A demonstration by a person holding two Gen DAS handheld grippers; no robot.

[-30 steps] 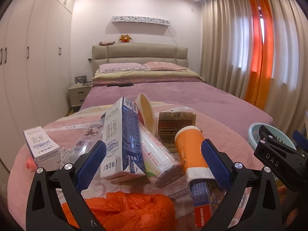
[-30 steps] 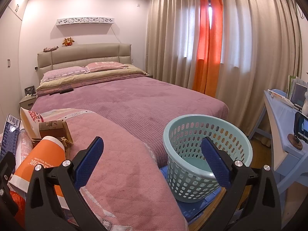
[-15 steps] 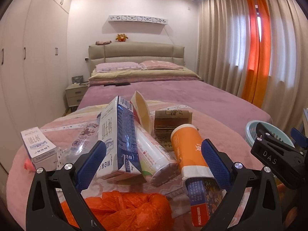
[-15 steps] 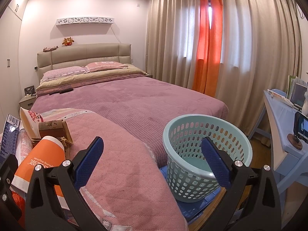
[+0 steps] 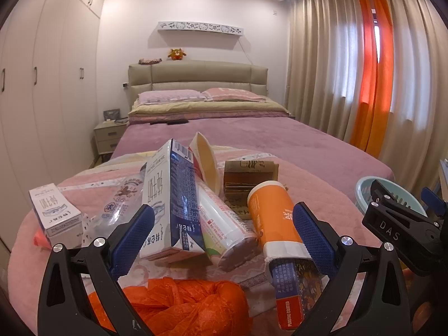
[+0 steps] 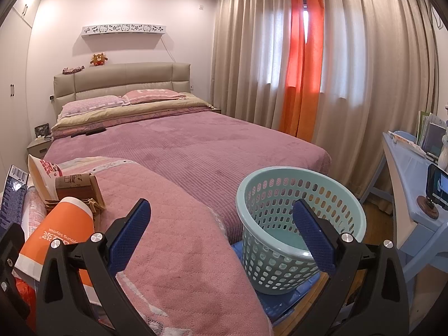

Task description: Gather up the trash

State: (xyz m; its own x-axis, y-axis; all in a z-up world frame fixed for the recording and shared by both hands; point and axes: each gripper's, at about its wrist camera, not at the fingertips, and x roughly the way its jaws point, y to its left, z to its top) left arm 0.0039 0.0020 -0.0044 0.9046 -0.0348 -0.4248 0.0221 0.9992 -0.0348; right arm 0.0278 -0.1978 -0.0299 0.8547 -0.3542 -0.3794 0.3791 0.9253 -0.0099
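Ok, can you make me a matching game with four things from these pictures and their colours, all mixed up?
Things:
1. basket
2. plastic bag
3. tall milk carton
4. folded cardboard

Colours:
A. brown
B. orange
C. pale teal
D. white and dark blue

Pairs: 1-C, 2-B, 3-D, 4-A
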